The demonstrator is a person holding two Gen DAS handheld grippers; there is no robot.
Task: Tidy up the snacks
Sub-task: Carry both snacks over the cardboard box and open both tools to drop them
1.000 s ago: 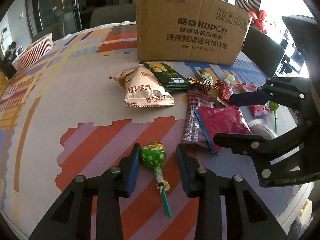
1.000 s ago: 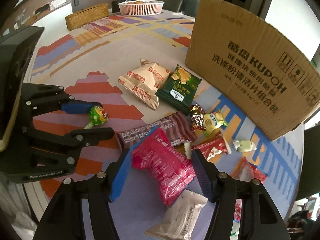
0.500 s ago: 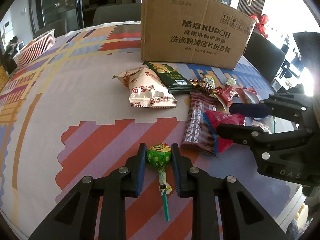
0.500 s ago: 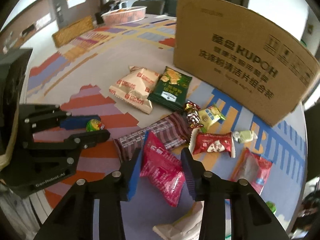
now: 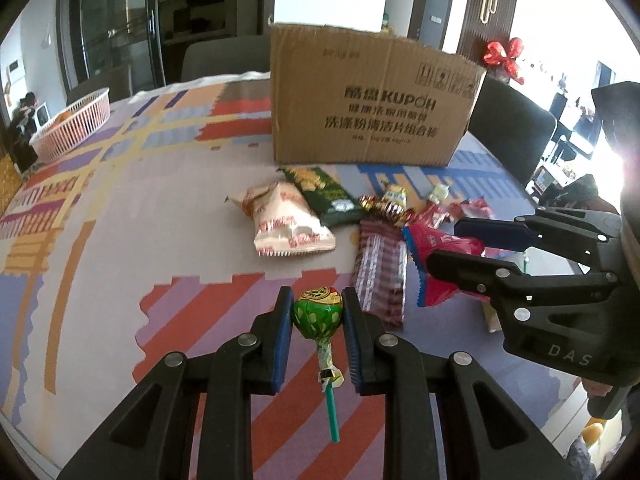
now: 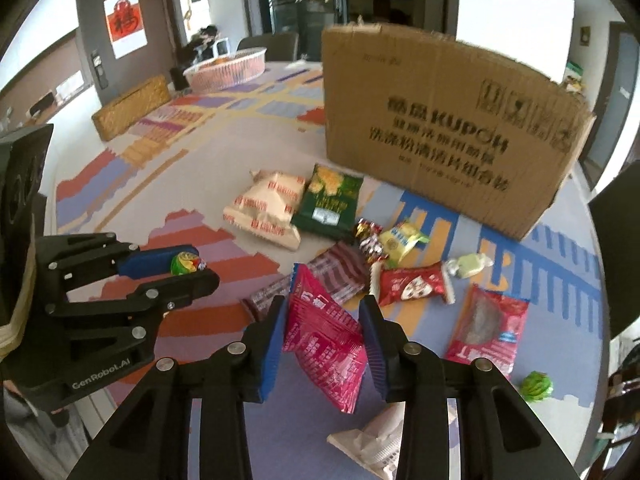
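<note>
My left gripper [image 5: 317, 309] is shut on a green lollipop [image 5: 318, 314] and holds it above the table, stick hanging down. It also shows in the right wrist view [image 6: 185, 263]. My right gripper [image 6: 323, 325] is shut on a pink snack packet [image 6: 324, 338], lifted off the table; the packet shows in the left wrist view [image 5: 434, 258] too. A brown cardboard box [image 5: 372, 100] stands upright at the back of the table. Loose snacks lie in front of it: a cream biscuit bag [image 5: 286, 224], a dark green packet [image 5: 326, 196] and a striped maroon bar [image 5: 380, 272].
Small candies [image 6: 400, 236], a red wrapper [image 6: 412, 284], a red packet [image 6: 490, 326], a white packet [image 6: 376, 444] and a green sweet [image 6: 536, 386] lie at the right. A pink basket [image 5: 72, 124] sits far left. Chairs surround the table.
Both grippers have closed on their items and lifted them: the left with the lollipop, the right with the pink packet. Both cameras now sit lower and more level.
</note>
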